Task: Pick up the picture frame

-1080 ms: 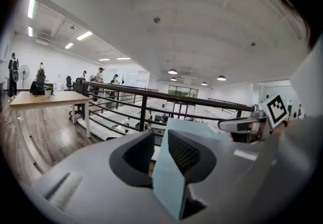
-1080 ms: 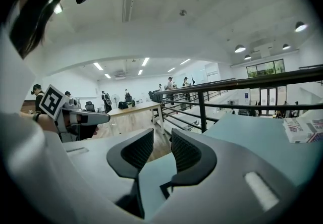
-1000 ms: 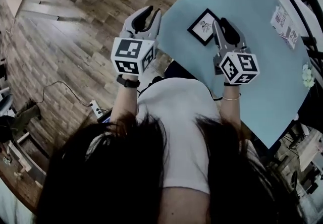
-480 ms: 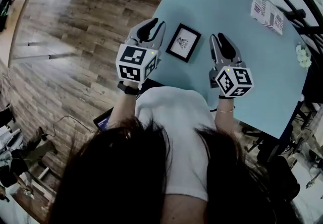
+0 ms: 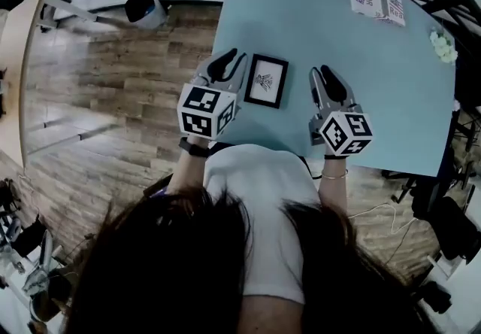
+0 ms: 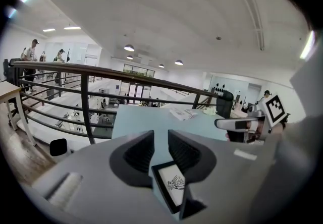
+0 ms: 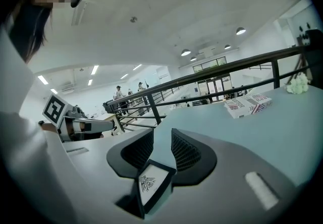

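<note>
The left tool (image 5: 230, 63) and right tool (image 5: 325, 74) hover at the near edge of the desk (image 5: 323, 16), both with jaws apart and empty. Between them the picture frame (image 5: 267, 80) lies flat on the desk, touching neither. It looks light and stiff, and probably glazed, so breakable. I would pinch its black border. Farther off sits a box (image 5: 376, 0).

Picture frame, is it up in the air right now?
No, in the head view the picture frame lies flat on the light blue table.

Picture frame (image 5: 267, 80) on table (image 5: 338, 47), between left gripper (image 5: 231, 60) and right gripper (image 5: 325, 73)
</note>
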`<control>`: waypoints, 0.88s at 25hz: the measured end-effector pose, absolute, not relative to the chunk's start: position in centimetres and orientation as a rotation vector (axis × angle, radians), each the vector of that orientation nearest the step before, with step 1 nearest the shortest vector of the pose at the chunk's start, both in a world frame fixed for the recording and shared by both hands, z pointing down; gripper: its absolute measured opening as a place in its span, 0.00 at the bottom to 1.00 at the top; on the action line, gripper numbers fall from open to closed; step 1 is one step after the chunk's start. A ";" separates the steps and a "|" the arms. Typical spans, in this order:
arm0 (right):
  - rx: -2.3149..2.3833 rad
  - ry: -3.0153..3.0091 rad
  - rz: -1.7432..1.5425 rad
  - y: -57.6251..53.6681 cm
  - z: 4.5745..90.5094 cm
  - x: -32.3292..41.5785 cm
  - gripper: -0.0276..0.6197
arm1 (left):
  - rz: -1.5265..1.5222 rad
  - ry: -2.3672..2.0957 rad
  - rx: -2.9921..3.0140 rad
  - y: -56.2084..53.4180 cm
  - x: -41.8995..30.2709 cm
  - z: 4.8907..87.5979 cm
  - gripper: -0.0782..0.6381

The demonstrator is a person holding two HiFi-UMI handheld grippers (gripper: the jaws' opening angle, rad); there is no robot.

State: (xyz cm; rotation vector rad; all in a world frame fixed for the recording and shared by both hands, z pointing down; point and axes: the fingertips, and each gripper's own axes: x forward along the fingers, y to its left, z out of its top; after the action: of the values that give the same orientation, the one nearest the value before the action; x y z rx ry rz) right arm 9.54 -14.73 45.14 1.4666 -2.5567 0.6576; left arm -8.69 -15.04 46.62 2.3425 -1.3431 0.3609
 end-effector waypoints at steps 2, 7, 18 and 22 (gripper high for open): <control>1.492 -2.545 0.674 -14.6 45.4 9.8 0.17 | 0.371 -1.314 2.356 -15.4 -8.3 47.0 0.23; 1.526 -2.525 0.706 -14.1 45.9 10.4 0.17 | 0.399 -1.254 2.376 -16.0 -7.0 48.0 0.23; 1.482 -2.495 0.810 -14.7 48.2 10.3 0.17 | 0.452 -1.204 2.350 -16.8 -5.9 50.4 0.23; 1.413 -2.488 0.878 -14.8 49.8 9.4 0.17 | 0.478 -1.190 2.313 -16.7 -6.0 51.9 0.23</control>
State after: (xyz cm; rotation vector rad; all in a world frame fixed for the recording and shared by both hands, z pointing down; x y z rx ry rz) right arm 9.36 -14.77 49.79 1.4134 -2.4882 0.8775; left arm -5.98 -16.66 51.93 2.3130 -1.1899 0.4781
